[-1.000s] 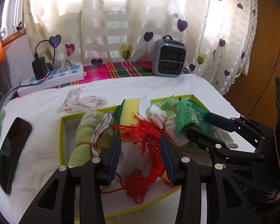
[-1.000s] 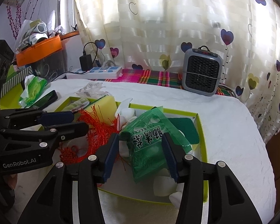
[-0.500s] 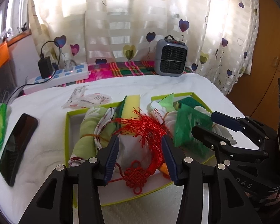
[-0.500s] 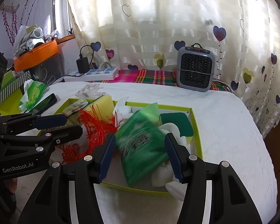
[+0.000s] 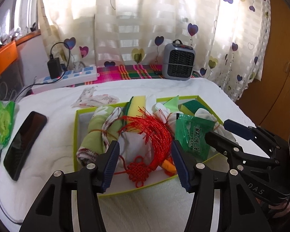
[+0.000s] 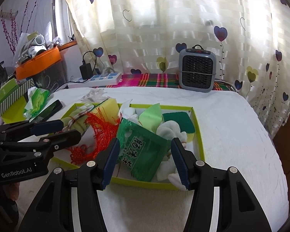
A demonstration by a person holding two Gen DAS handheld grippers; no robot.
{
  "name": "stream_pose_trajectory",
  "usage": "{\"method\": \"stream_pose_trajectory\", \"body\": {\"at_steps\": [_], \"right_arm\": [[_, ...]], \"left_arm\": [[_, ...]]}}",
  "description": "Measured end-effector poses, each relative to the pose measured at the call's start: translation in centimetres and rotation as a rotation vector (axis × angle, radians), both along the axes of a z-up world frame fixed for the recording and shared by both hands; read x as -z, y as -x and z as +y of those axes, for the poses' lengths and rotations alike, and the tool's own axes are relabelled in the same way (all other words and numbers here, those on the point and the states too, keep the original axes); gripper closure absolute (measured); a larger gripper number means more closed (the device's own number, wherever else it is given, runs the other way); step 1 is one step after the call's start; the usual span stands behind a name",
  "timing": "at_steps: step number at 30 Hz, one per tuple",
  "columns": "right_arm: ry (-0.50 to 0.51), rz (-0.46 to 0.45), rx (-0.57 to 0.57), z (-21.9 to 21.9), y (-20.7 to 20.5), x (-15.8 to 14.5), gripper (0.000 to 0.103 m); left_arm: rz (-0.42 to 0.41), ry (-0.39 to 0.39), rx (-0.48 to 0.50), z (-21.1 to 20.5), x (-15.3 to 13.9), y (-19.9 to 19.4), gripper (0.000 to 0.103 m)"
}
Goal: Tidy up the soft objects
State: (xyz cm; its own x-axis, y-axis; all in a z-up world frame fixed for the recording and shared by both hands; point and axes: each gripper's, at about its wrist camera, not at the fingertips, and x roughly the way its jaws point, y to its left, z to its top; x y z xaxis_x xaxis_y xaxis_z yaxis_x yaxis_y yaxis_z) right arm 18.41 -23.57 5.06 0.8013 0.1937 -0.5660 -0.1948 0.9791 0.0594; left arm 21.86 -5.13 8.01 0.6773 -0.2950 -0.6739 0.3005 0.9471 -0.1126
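A yellow-green shallow box [image 5: 75, 135] [image 6: 200, 135] on the white table holds soft things. In it lie a red tassel knot [image 5: 148, 135] [image 6: 100, 129], a green tissue pack [image 5: 193, 135] [image 6: 145, 150], a rolled green cloth [image 5: 96, 133], yellow-green sponges [image 5: 135, 104] [image 6: 176, 118] and white cloth pieces [image 6: 170, 131]. My left gripper [image 5: 145, 164] is open and empty, just in front of the tassel. My right gripper [image 6: 145, 162] is open and empty, its jaws standing either side of the tissue pack at the box's near edge.
A black phone [image 5: 25, 141] and a green tissue packet [image 5: 2, 123] lie left of the box. A power strip [image 5: 67, 77], a small grey heater [image 5: 177, 61] and clear wrappers [image 5: 94, 100] sit behind it. Curtains hang at the back, a wooden cabinet [image 5: 280, 67] at the right.
Both grippers have drawn back toward the near edge of the box and opened a bit wider. The tissue pack and the tassel now lie loose in the box.
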Motion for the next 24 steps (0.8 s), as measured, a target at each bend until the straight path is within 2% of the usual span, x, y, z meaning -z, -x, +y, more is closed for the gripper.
{"method": "stream_pose_trajectory", "body": {"at_steps": [4,13,24], "right_arm": [[-0.006,0.005,0.006,0.1,0.9,0.0,0.047],[-0.012,0.05,0.03,-0.3,2.8,0.6,0.047],[0.038,0.14,0.022,0.3,4.3,2.6,0.047]], "left_arm": [[-0.013,-0.023,-0.029,-0.1,-0.2,1.0,0.048],[0.026,-0.018,-0.076,0.4,0.3,3.7,0.048],[0.113,-0.069,-0.12,1.0,3.5,6.5,0.048]]}}
